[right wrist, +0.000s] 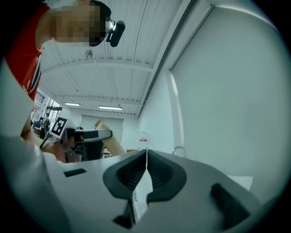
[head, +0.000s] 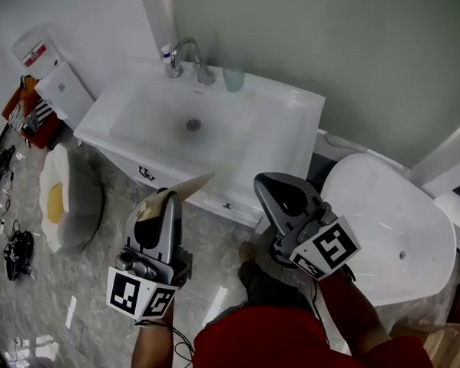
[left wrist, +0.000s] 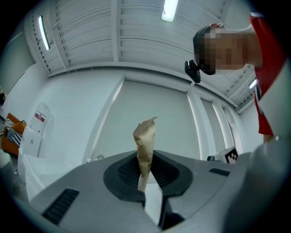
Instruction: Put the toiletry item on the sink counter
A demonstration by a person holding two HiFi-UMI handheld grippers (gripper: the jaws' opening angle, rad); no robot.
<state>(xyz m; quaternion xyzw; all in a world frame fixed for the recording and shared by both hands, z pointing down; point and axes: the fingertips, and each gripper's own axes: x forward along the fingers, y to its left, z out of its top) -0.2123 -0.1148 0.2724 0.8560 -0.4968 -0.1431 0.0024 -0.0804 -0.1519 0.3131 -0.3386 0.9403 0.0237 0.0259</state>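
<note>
The toiletry item (head: 185, 188) is a crumpled beige tube. My left gripper (head: 166, 203) is shut on it, with the tube's tip pointing toward the front edge of the white sink counter (head: 295, 121). In the left gripper view the tube (left wrist: 145, 143) stands up from between the pinched jaws of the left gripper (left wrist: 146, 179). My right gripper (head: 282, 196) hangs beside it on the right, just in front of the counter. Its jaws meet with nothing between them in the right gripper view (right wrist: 146, 157). That view also catches the tube (right wrist: 110, 140) at its left.
A faucet (head: 183, 58) and a teal cup (head: 234, 79) stand at the counter's back edge, behind the basin (head: 183, 123). A white toilet (head: 389, 234) sits to the right. An egg-shaped cushion (head: 63, 205), a white box (head: 65, 92) and orange items (head: 26, 113) lie to the left.
</note>
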